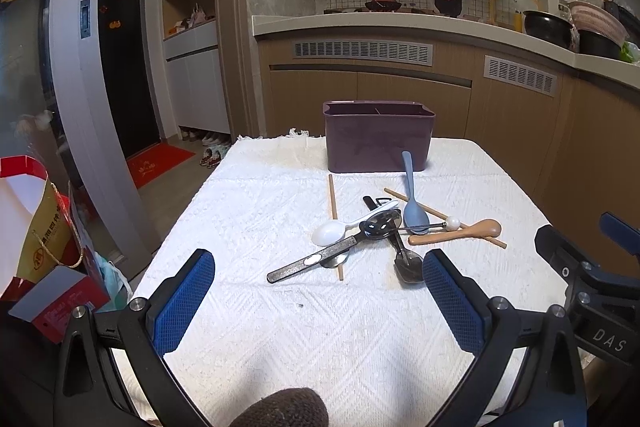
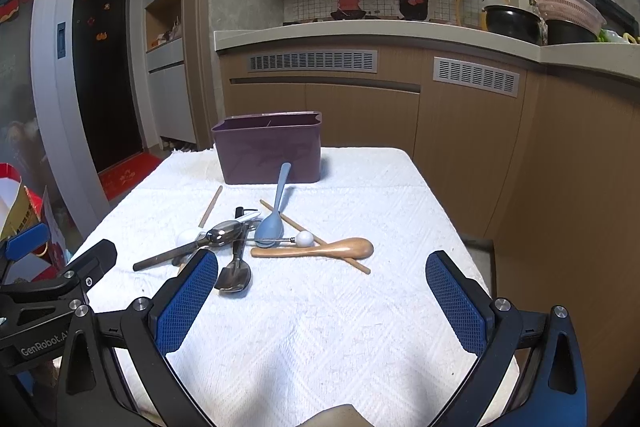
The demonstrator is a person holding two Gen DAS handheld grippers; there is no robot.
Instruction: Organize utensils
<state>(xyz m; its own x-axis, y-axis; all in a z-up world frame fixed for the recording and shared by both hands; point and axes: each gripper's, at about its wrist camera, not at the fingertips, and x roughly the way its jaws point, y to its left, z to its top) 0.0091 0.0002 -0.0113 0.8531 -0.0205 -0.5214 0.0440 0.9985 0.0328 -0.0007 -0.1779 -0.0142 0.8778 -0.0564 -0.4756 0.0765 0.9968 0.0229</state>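
Two claws, left claw [image 1: 318,303] and right claw [image 2: 322,303], both spread wide and empty above the table's near edge, utensil pile [image 1: 384,231] mid-table, purple caddy [image 1: 378,137] at far edge, white spoon [image 1: 330,231] plain only in left view, wooden spoon [image 2: 320,249] clearer in right.

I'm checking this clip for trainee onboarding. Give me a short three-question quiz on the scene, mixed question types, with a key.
1. True or false: the left gripper and the right gripper are both open and hold nothing.
2. Multiple choice: the handle tip of the blue spoon points toward A) the purple bin, B) the red doormat, C) the grippers.
3. Fill in: the wooden spoon lies across a ____.

Key
1. True. Both hover over the white cloth, short of the pile.
2. A.
3. Chopstick, which runs under the wooden spoon's bowl end.
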